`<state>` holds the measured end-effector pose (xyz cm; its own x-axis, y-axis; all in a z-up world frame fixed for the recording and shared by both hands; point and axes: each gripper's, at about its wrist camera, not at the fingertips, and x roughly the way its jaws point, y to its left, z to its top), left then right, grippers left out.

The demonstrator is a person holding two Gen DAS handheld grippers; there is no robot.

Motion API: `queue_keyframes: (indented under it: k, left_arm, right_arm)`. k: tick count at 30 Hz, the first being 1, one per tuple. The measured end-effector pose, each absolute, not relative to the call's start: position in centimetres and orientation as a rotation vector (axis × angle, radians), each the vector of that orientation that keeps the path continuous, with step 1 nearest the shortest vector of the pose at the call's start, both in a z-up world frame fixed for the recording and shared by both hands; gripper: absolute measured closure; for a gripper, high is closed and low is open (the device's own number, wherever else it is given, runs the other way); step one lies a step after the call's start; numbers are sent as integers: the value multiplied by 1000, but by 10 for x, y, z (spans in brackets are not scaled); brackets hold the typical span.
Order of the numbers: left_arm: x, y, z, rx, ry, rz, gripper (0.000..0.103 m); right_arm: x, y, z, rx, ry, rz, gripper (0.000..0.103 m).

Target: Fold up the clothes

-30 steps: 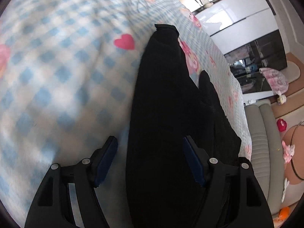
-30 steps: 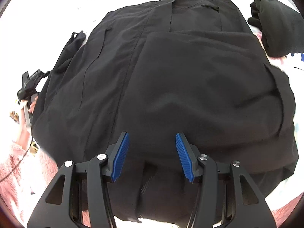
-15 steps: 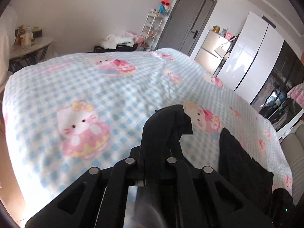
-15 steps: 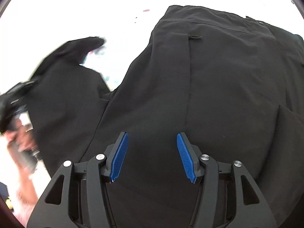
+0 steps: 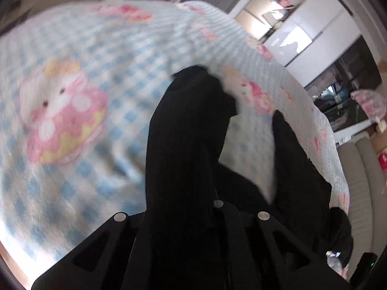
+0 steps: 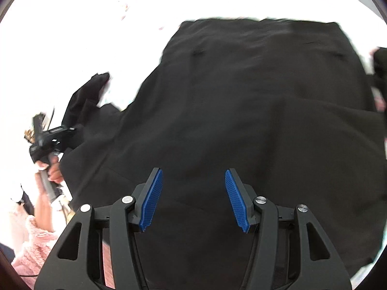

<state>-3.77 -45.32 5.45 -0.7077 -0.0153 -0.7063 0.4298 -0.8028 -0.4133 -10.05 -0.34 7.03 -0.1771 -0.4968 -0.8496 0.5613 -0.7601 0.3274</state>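
A large black garment (image 6: 241, 108) lies spread on the bed and fills most of the right wrist view. My right gripper (image 6: 192, 198) hovers just above its near part, open, with nothing between the blue pads (image 6: 151, 200). At the left of that view a hand holds my left gripper (image 6: 54, 136), shut on the garment's long black sleeve (image 6: 89, 94) and holding it off the bed. In the left wrist view the sleeve (image 5: 188, 130) runs out from the closed jaws of the left gripper (image 5: 193, 207) and drapes forward; the cloth hides the pads.
The bed's blue-and-white check blanket (image 5: 79, 55) bears pink cartoon cats. A second dark cloth (image 6: 379, 65) lies at the garment's right edge. A white wardrobe (image 5: 312, 31) and a grey sofa (image 5: 362, 169) stand beyond the bed. A pink fluffy sleeve (image 6: 36, 249) is at lower left.
The left gripper has closed on the sleeve and lifted it off the blanket. The right gripper has shifted across the garment and kept its jaws open.
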Motion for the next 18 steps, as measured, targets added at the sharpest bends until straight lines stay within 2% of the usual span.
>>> queue_keyframes:
  k: [2,5,7,8,10,14,17,18]
  left_arm:
    - [-42,-388,95,980,714,-2727,99]
    - [-48,-259,124,1022,499,-2990,99]
    - [-52,-170,107,1147,373,-3134,92]
    - [-54,-131,92,1234,315,-3196,87]
    - [-56,-64,55,1455,206,-3282,45]
    - [-38,-22,2,1723,123,-3172,47]
    - [-6,-41,22,1560,191,-3269,43]
    - [3,-49,28,1535,216,-3279,38]
  right_arm:
    - [-103,29,81,1378,74,-2071,48]
    - [-102,67,90,1321,141,-2238,48]
    - [-102,92,97,1278,187,-2348,48]
    - [-102,105,96,1289,148,-2355,48]
    - [-104,134,91,1333,28,-2334,48]
    - [-96,167,80,1379,-62,-2301,45]
    - [-96,183,75,1372,-119,-2228,41]
    - [-98,176,73,1361,-133,-2179,39]
